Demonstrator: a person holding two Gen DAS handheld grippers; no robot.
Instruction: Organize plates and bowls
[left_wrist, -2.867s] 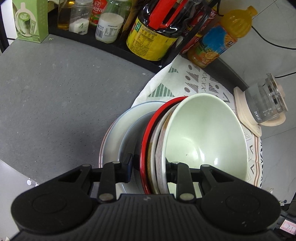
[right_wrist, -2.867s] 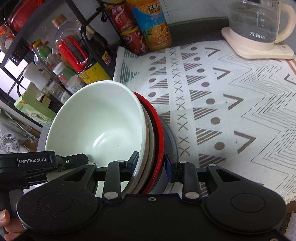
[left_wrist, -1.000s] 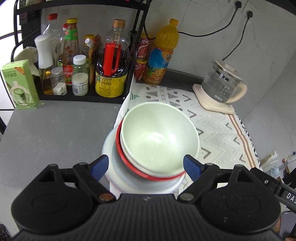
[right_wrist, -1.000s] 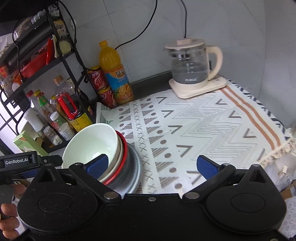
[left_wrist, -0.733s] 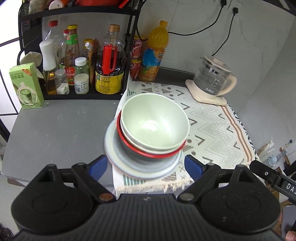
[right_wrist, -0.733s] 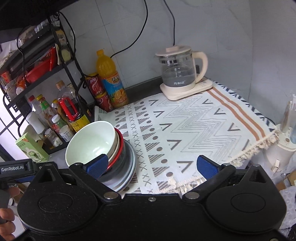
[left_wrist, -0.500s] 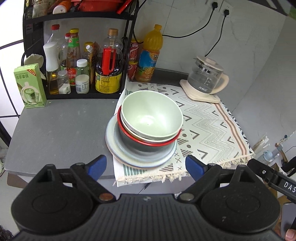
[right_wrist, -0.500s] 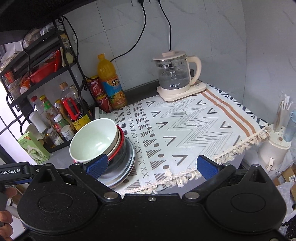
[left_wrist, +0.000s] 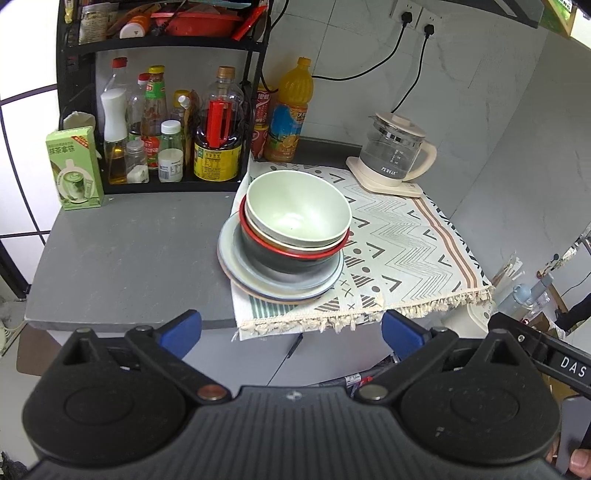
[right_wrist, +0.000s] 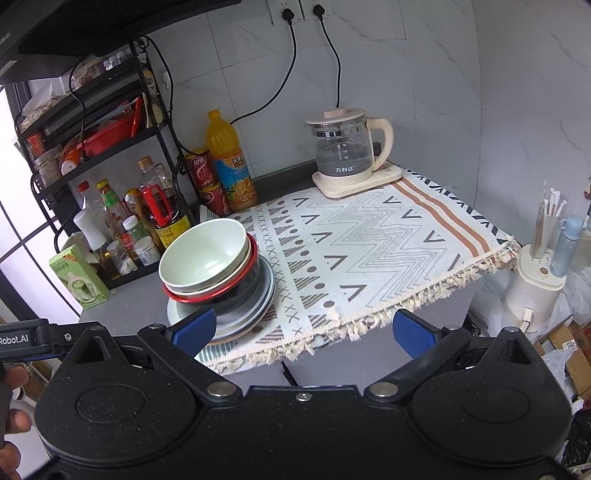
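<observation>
The stack of plates and bowls (left_wrist: 284, 254) sits near the counter's (left_wrist: 122, 254) front edge, half on the patterned cloth's (left_wrist: 399, 251) left edge. The bowls lean; a nudge or tugged cloth could topple them. Left gripper (left_wrist: 291, 328) and right gripper (right_wrist: 303, 330) gape wide, empty, short of the counter. Readable: "DAS", "Robot.AI".

top bowl (left_wrist: 297, 216): pale green inside
bowl under it (left_wrist: 295, 254): red rim, black outside
plates (left_wrist: 236, 260): grey-blue over a paler one
cloth (left_wrist: 406, 254): cream with grey zigzags, crosses, dots, triangles; brown stripes, fringed edge
table (left_wrist: 136, 254): speckled dark grey
fingers (left_wrist: 183, 326): blue pads on black
kettle (right_wrist: 343, 155): clear glass, cream handle
juice bottle (left_wrist: 290, 114): orange
carton (left_wrist: 75, 168): green
</observation>
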